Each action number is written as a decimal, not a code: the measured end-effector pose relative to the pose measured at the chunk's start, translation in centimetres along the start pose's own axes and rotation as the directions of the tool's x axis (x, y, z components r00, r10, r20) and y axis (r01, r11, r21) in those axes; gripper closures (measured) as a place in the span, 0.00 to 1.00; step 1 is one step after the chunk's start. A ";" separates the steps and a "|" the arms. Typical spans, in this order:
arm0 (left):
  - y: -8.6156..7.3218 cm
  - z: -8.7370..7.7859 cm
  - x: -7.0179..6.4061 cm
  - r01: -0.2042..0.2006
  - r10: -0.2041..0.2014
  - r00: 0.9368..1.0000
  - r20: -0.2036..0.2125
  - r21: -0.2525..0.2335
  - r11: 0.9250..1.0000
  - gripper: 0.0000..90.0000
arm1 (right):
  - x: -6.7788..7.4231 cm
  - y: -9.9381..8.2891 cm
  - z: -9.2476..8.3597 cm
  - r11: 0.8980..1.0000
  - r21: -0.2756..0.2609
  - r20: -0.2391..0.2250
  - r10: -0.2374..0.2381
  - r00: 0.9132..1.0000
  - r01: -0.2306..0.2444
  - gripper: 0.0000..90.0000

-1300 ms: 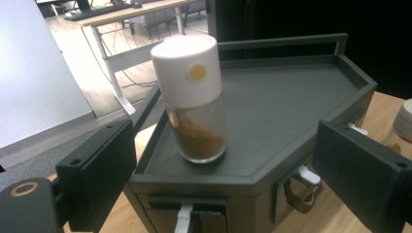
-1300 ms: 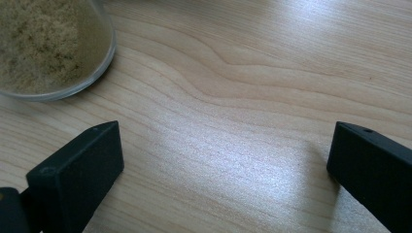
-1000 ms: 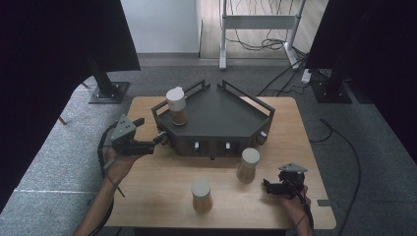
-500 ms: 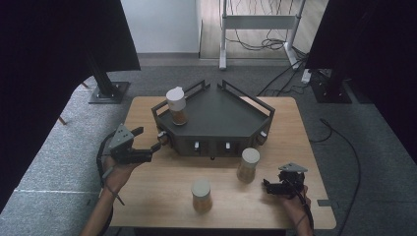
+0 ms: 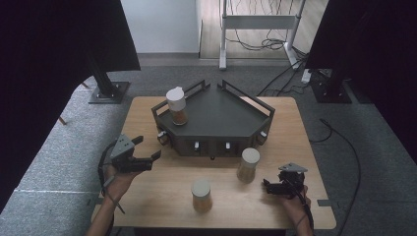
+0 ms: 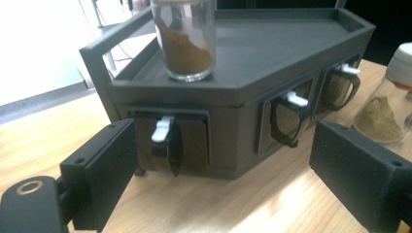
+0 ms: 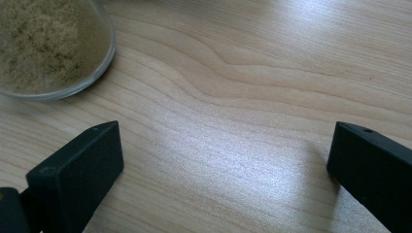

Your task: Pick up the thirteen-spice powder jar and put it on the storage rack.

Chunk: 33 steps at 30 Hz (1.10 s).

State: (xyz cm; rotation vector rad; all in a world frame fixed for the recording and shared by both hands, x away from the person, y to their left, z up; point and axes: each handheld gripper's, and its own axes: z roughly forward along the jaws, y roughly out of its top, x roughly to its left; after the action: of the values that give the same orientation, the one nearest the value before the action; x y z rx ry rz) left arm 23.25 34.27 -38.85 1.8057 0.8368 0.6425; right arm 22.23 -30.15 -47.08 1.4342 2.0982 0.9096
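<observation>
From above, a dark rack (image 5: 216,123) sits on the counter (image 5: 162,196), a spice jar (image 5: 177,105) on top. In the left gripper view, the left tool (image 6: 218,179) gapes before the rack's drawers. In the right gripper view, the right tool (image 7: 223,170) spreads wide beside another jar (image 7: 43,43).

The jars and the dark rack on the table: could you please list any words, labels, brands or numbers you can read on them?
None can be read.
Jar on the rack: clear glass, brown powder, no label seen.
Two jars on the table: no label seen.
Rack: plain dark surfaces, white clips on the front, no print.
Left tool and right tool: plain black, no markings.
</observation>
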 end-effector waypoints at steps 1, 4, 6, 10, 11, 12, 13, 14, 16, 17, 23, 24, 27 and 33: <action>-0.2 0.0 0.0 0.002 -0.002 1.000 0.001 0.004 1.000 0.11 | 0.0 0.0 0.0 1.000 0.000 0.000 0.000 1.000 0.000 0.00; -0.6 0.2 -0.2 0.003 -0.003 1.000 0.003 0.016 1.000 0.11 | 0.0 0.0 0.0 1.000 0.000 0.000 0.000 1.000 0.000 0.00; -0.9 0.3 -0.2 0.002 -0.002 1.000 0.003 0.027 1.000 0.11 | 0.0 0.0 0.0 1.000 0.000 0.000 0.000 1.000 0.000 0.00; -1.6 0.5 -0.4 0.006 -0.006 1.000 0.005 0.040 0.999 0.11 | 0.0 0.0 0.0 1.000 0.000 0.000 0.000 1.000 0.000 0.00; -1.7 0.5 -0.4 0.011 -0.011 1.000 0.006 0.042 0.999 0.11 | 0.0 0.0 0.0 1.000 0.000 0.000 0.000 1.000 0.000 0.00; -2.1 0.5 -0.5 0.015 -0.015 1.000 0.005 0.045 0.999 0.11 | 0.0 0.0 0.0 1.000 0.000 0.000 0.000 1.000 0.000 0.00; -2.1 0.5 -0.5 0.015 -0.015 1.000 0.005 0.045 0.999 0.11 | 0.0 0.0 0.0 1.000 0.000 0.000 0.000 1.000 0.000 0.00; -2.5 0.5 -0.6 0.022 -0.023 1.000 0.005 0.046 0.999 0.11 | 0.0 0.0 0.0 1.000 0.000 0.000 0.000 1.000 0.000 0.00; -2.9 0.5 -0.7 0.031 -0.032 0.999 0.007 0.047 0.998 0.10 | 0.0 0.0 0.0 1.000 0.000 0.000 0.000 1.000 0.000 0.00; -2.9 0.5 -0.7 0.031 -0.032 0.999 0.007 0.047 0.998 0.10 | 0.0 0.0 0.0 1.000 0.000 0.000 0.000 1.000 0.000 0.00; -3.9 0.5 -1.0 0.045 -0.046 0.999 0.013 0.065 0.997 0.10 | 0.0 0.0 0.0 1.000 0.000 0.000 0.000 1.000 0.000 0.00; -4.0 0.5 -1.0 0.046 -0.047 0.999 0.012 0.068 0.997 0.10 | 0.0 0.0 0.0 1.000 0.000 0.000 0.000 1.000 0.000 0.00; -4.6 0.6 -1.1 0.059 -0.060 0.998 0.016 0.078 0.995 0.10 | 0.0 0.0 0.0 1.000 0.000 0.000 0.000 1.000 0.000 0.00; -5.4 1.0 -1.4 0.069 -0.071 0.997 0.016 0.103 0.992 0.10 | 0.0 0.0 0.0 1.000 0.000 0.000 0.000 1.000 0.000 0.00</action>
State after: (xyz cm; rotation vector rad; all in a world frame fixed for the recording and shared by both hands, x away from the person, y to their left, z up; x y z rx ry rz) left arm 21.71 33.99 -44.35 1.8625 0.9309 0.5445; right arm 22.22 -30.14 -47.08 1.4342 2.0980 0.9092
